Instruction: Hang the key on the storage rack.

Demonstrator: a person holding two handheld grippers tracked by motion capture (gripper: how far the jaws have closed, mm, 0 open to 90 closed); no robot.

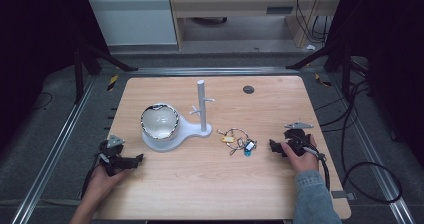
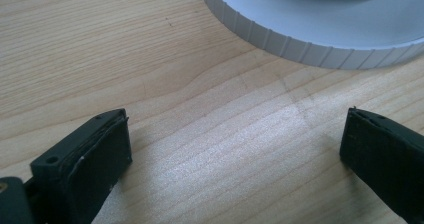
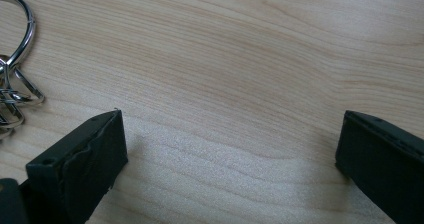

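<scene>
Your left gripper (image 1: 136, 159) rests low on the table (image 1: 200, 184) at the near left, its jaws spread wide with only bare wood between them. In the left gripper view the ribbed edge of the white stand base (image 2: 320, 39) lies just ahead of those jaws, apart from them. Keep this hand parked, or be ready to press on the base if the stand needs steadying; do not nudge the bowl (image 1: 159, 120) that sits on the round part of it.

Moving right, the post (image 1: 201, 106) rises upright from the narrow end of the base, with short pegs (image 1: 196, 109) sticking out at its sides. Those pegs look like the likely place for hanging, though that is a judgement from the layout alone.

Next comes the bunch of key rings (image 1: 239, 140), lying flat on the wood between the stand and your right hand, with a yellow tag (image 1: 227, 139) and a blue tag (image 1: 247, 151) among the rings. In the right gripper view the metal rings (image 3: 15, 59) sit at the far left, just beyond the left jaw and not between the jaws.

Your right gripper (image 1: 272, 146) is fully spread and holds nothing. Slide it toward the bunch so that a single ring lies between the pads, come in low and nearly flat to the table, and close on the ring wire rather than on a loose tag. Pinch near the ring's outer arc, so the open loop stays free to slip over a peg.
</scene>
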